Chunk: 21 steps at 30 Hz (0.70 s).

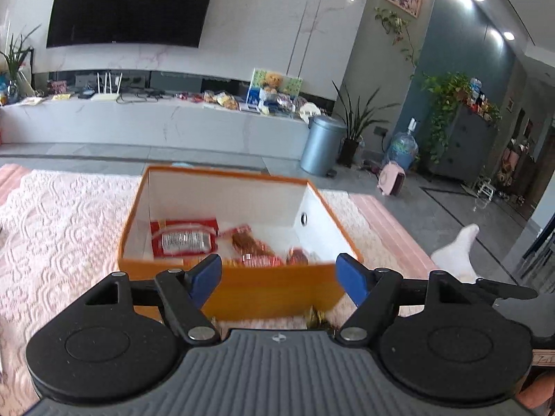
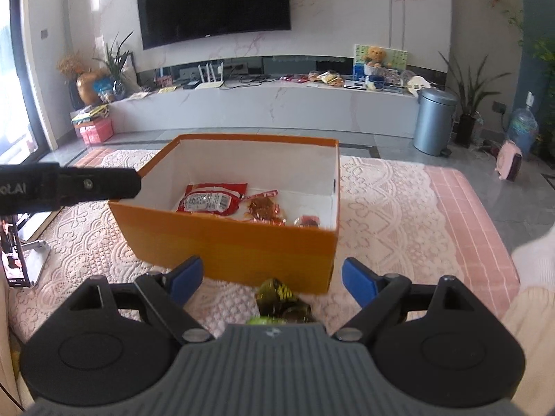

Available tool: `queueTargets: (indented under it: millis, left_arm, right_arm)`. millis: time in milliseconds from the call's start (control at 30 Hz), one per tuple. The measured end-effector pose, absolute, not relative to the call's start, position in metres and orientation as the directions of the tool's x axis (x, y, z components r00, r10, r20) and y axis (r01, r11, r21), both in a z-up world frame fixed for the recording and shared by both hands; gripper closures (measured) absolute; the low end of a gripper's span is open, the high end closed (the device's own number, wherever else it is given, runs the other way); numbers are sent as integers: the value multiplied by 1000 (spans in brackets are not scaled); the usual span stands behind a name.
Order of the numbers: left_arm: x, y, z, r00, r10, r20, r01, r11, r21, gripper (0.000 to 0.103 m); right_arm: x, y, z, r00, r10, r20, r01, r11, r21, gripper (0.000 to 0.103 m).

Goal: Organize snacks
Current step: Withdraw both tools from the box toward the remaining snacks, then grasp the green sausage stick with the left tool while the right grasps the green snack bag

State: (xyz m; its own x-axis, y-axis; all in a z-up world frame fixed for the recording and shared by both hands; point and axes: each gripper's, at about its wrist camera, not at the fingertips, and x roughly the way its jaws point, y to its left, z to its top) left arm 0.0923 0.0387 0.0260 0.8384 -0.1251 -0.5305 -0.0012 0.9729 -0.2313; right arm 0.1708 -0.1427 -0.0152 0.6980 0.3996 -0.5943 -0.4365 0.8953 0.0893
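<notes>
An orange box [image 1: 270, 287] with a white inside stands on a pink lace cloth; it also shows in the right wrist view [image 2: 225, 242]. Inside lie a large red packet [image 1: 184, 237] [image 2: 210, 201], a clear pack of red-brown snack [image 1: 249, 241] [image 2: 263, 209] and a small red sweet [image 1: 298, 256] [image 2: 307, 221]. My left gripper [image 1: 278, 274] is open and empty, held just before the box's near wall. My right gripper [image 2: 272, 279] is open and empty over a dark green and yellow wrapped snack [image 2: 281, 300] lying on the cloth in front of the box; its edge shows in the left wrist view [image 1: 317, 317].
The left gripper's black body [image 2: 69, 185] reaches in from the left. A phone on a stand [image 2: 15, 260] stands at the left on the cloth [image 2: 399, 208]. A grey bin [image 2: 433, 121], a TV bench [image 2: 277, 104] and plants stand behind.
</notes>
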Motion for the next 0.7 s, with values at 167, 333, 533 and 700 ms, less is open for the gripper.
queueTargets:
  millis: [167,333,533,700]
  left_arm:
    - [81,40,9,806,-135,-576,8,976,-218,15]
    - [71,43,-7,759,-170,-628,15,970,-244,15]
    - [68,44,-31,698,-208,-685,33,965,-260,15]
    - [71,49,-49,649,-188,-738,-2,968,-249,15]
  right_arm:
    - [148,-155,-29,736,361,-572,-368,923,109,18]
    - [133,-162,-47,748,314,-585,-303,945,120,18]
    - [126,-157,-74,725,301,-619,-301,947,109,18]
    - [125,-150,-96,693,290,-660,-317,945,82,18]
